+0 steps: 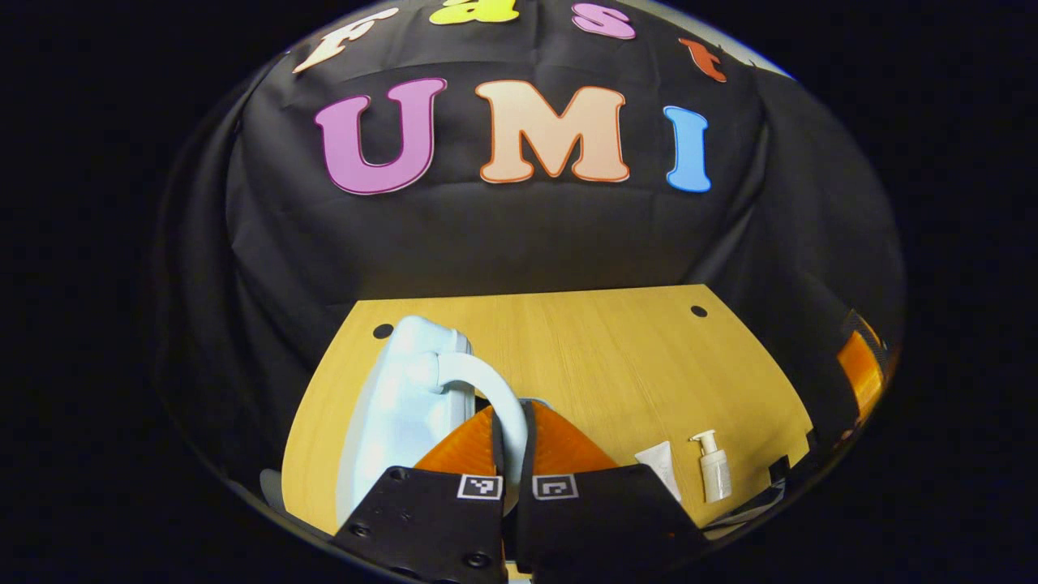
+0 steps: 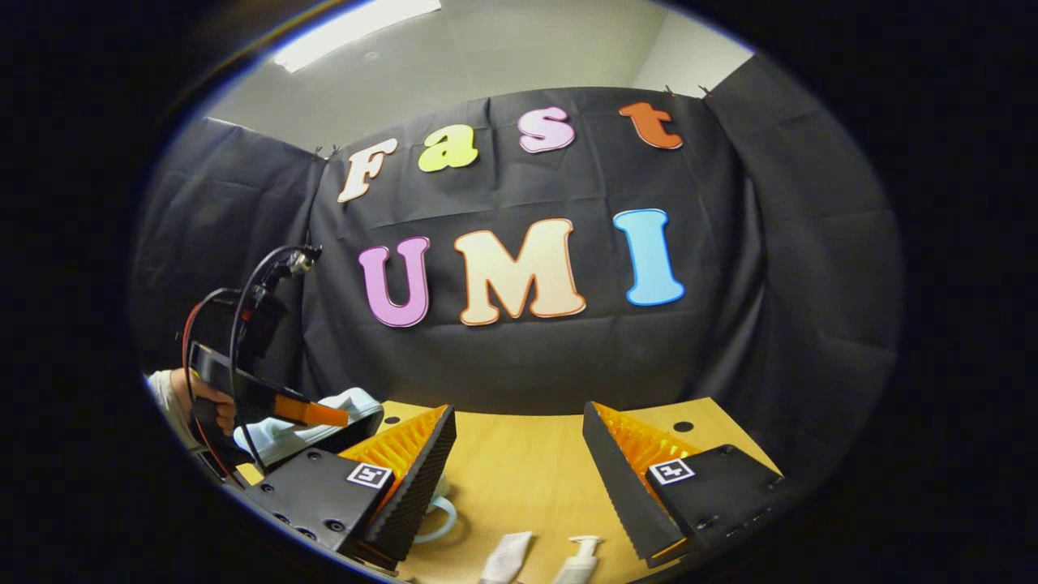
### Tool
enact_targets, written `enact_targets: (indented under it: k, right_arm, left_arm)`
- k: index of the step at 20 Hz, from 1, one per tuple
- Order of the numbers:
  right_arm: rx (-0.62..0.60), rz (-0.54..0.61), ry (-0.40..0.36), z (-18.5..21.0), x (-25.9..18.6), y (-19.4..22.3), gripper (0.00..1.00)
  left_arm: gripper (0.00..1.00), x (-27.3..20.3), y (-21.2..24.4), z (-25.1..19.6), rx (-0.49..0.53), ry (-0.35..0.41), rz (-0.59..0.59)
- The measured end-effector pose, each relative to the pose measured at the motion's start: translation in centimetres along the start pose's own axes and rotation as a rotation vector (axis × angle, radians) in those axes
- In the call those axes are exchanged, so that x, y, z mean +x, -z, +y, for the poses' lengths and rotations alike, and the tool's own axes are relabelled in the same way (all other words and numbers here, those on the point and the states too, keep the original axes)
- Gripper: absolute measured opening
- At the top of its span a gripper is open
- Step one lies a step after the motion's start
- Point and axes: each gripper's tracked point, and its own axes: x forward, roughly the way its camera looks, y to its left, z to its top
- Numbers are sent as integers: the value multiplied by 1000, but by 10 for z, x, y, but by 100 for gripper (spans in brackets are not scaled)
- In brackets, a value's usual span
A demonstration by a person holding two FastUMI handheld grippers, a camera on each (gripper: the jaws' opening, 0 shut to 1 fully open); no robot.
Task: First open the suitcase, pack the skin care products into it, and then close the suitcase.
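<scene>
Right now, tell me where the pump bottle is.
In the left gripper view the pump bottle stands upright on the wooden table, near its right front edge, just right of the white tube and well right of the suitcase.

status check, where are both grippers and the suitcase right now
Left gripper shut on suitcase handle. Right gripper open, above the table. Tube and pump bottle unpacked. Nothing in the way.
</scene>
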Motion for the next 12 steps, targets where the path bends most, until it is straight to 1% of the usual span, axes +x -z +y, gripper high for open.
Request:
enact_targets:
  k: [4, 5, 7, 10, 12]
  right_arm:
    - [-14, 16, -7, 54, 19, 19, 97]
    - [-9, 23, -6, 66, 22, 25, 99]
    - [8, 41, -10, 87, 29, 34, 99]
    - [3, 43, 4, 107, 33, 35, 97]
    - [-4, 41, 9, 117, 36, 36, 99]
  left_arm:
    - [0, -17, -5, 62, 63, -18, -36]
    - [0, -18, -5, 79, 80, -34, -45]
    - [0, -22, -5, 111, 106, -71, -54]
    - [0, -25, -8, 147, 105, -95, -70]
    - [0, -26, -3, 175, 99, -121, -70]
